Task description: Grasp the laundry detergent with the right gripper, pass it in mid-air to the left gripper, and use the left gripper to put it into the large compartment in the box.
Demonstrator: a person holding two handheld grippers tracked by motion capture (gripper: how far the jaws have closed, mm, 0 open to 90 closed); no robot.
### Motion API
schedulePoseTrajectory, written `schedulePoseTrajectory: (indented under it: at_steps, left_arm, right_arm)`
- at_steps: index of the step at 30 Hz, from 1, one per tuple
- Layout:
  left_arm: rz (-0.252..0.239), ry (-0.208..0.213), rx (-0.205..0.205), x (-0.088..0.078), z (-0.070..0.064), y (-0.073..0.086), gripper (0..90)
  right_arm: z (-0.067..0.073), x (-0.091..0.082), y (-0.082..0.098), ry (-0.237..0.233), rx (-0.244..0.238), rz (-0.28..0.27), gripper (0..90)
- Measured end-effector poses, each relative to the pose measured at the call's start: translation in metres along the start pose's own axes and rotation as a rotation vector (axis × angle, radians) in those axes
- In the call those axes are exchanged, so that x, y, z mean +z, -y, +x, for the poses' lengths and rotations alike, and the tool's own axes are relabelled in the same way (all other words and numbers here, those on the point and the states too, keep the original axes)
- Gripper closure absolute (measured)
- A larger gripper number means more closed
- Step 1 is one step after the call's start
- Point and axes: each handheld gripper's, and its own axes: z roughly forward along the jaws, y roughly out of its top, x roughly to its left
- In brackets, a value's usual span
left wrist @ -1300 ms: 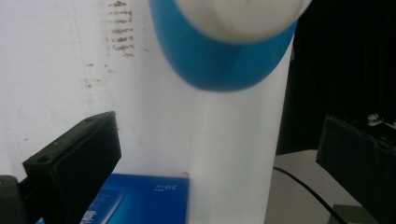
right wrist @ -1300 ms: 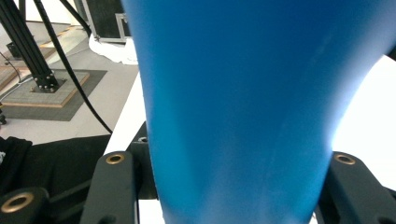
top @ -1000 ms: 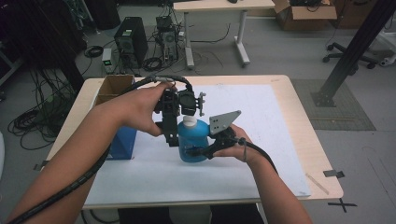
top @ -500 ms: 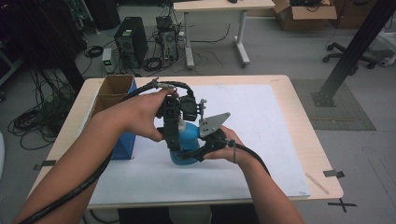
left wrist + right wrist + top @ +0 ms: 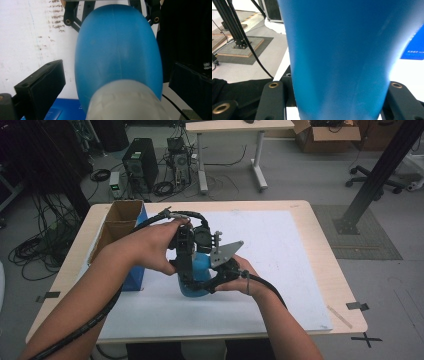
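A blue bottle [image 5: 201, 269] with a white cap [image 5: 125, 102] stands on the white mat at the table's middle. My right gripper [image 5: 209, 283] comes in from the right and is shut on the bottle's lower body [image 5: 337, 50], a black jaw on each side. From above, my left gripper [image 5: 184, 276] points down over the bottle's top. In the left gripper view its two pads [image 5: 41, 86] stand either side of the cap with a gap on each side, so the left gripper [image 5: 116, 86] is open. The cap is hidden in the high view.
An open cardboard box with a blue side [image 5: 125, 222] stands at the table's left, close to the left forearm. The white mat [image 5: 285, 270] covers most of the tabletop. Cables trail from both grippers toward the front edge.
The left gripper has come down over the bottle's cap, which showed a second ago. Bottle and both grippers have shifted slightly left and toward the person.
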Motion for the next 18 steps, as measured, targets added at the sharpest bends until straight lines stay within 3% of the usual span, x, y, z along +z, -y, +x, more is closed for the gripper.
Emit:
schedulePoseTrajectory:
  at_steps: [18]
  left_arm:
    - [0.002,-0.033,0.007,-0.001,-0.0014,0.0002,13.8]
  right_arm:
    - [0.0005,0.0007,-0.0007,0.009,0.004,0.002,45.3]
